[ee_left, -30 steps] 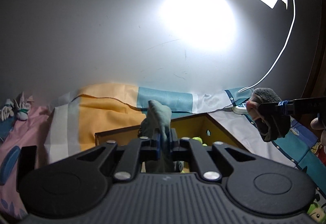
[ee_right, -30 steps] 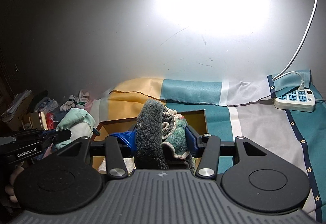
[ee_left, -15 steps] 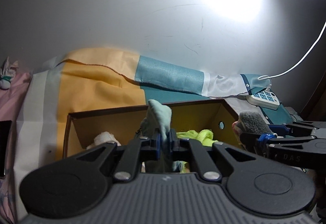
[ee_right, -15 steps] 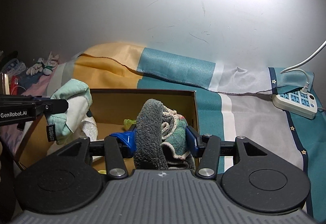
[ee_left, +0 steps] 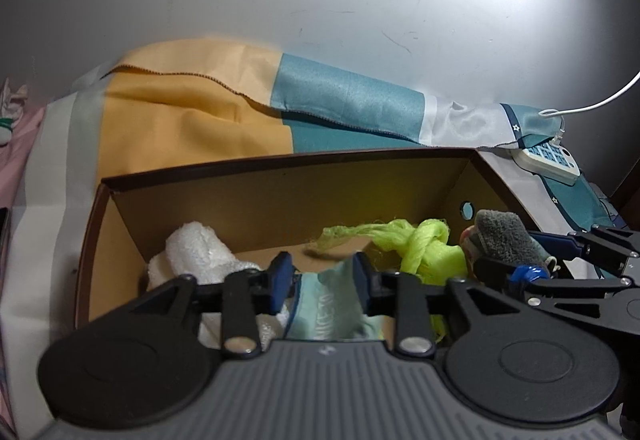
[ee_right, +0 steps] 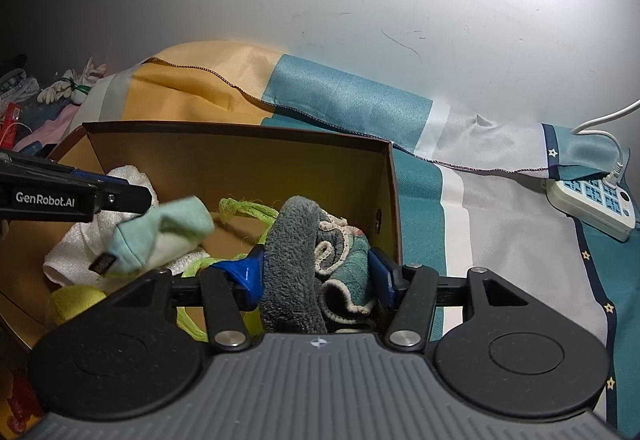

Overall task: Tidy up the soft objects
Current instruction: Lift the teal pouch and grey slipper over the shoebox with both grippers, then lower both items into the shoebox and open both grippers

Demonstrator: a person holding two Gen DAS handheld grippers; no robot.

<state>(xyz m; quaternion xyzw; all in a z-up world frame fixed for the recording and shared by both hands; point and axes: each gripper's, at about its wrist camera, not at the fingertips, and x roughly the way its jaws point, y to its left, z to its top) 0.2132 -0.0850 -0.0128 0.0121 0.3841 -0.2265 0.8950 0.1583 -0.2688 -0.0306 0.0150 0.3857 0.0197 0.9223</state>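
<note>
An open brown cardboard box (ee_left: 280, 195) lies on a striped cloth; it also shows in the right wrist view (ee_right: 224, 155). Inside it are a white towel roll (ee_left: 196, 252) and a lime-green mesh bundle (ee_left: 424, 244). My left gripper (ee_left: 320, 276) is open above the box, and the mint-green cloth (ee_left: 332, 312) lies loose below its fingers; in the right wrist view the cloth (ee_right: 160, 232) is blurred, just under the left gripper's tips. My right gripper (ee_right: 316, 272) is shut on a grey and teal towel (ee_right: 296, 252) over the box's right end.
A white power strip (ee_right: 592, 203) with a white cable lies on the cloth to the right of the box. A grey wall stands behind. Tied white gloves (ee_right: 76, 87) and clutter lie at the far left.
Both grippers moved down and in over the box. My left gripper opened and let go of the mint-green cloth, which dropped into the box. The right gripper stayed shut on its towel.
</note>
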